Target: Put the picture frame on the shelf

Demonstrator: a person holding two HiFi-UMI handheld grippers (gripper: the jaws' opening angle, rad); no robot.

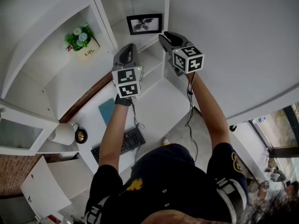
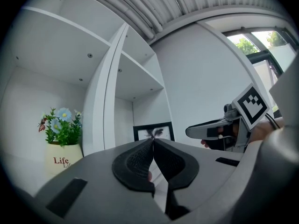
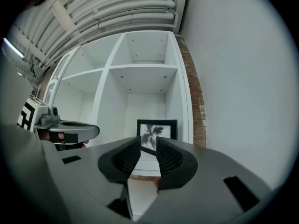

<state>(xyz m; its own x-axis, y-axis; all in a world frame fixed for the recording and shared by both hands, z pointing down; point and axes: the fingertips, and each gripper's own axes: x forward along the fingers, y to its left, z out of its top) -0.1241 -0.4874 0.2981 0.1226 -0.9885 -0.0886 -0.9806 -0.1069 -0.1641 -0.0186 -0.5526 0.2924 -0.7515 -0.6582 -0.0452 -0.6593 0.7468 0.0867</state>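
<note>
The black picture frame (image 1: 144,24) (image 2: 154,130) (image 3: 167,129) stands upright at the back of a white shelf compartment (image 1: 150,51), showing a grey flower print. My right gripper (image 1: 164,36) (image 3: 148,143) is held in front of that compartment, open, with a narrow gap and nothing between its pads; the frame shows beyond the gap, apart from them. My left gripper (image 1: 128,49) (image 2: 153,141) hangs lower left of the frame, its jaws shut and empty. Each gripper shows in the other's view: the right gripper (image 2: 212,130) and the left gripper (image 3: 70,129).
A white pot of blue flowers (image 1: 82,40) (image 2: 60,146) stands in the compartment to the left. Below is a white desk (image 1: 154,111) with a keyboard (image 1: 125,143), a blue notebook (image 1: 107,111) and a lamp (image 1: 63,134). A white wall (image 1: 233,41) lies right of the shelf.
</note>
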